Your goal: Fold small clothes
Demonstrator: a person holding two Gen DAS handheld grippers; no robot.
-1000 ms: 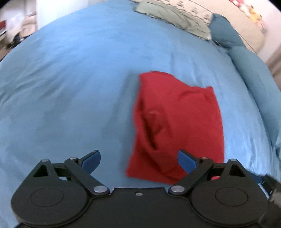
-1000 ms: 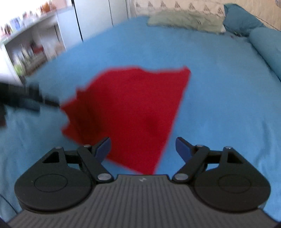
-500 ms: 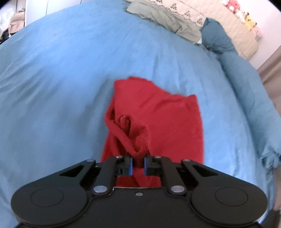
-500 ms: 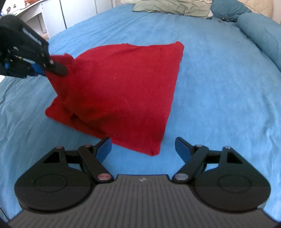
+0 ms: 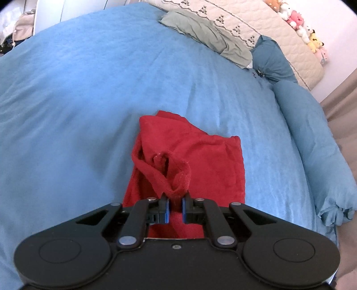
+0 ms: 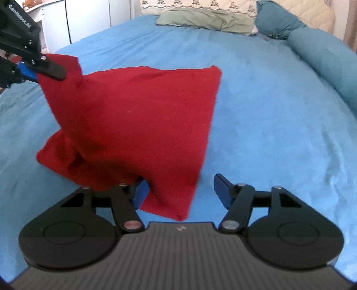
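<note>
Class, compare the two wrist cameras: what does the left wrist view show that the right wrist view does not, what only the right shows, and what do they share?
Only the left wrist view shows the left gripper from behind, shut on a bunched fold of the red garment, and the plush toys along the headboard.

Only the right wrist view shows the right gripper open at the garment's near corner, and the white cabinet.

Both show the garment, the blue bedspread, the green pillow and the blue pillow.
</note>
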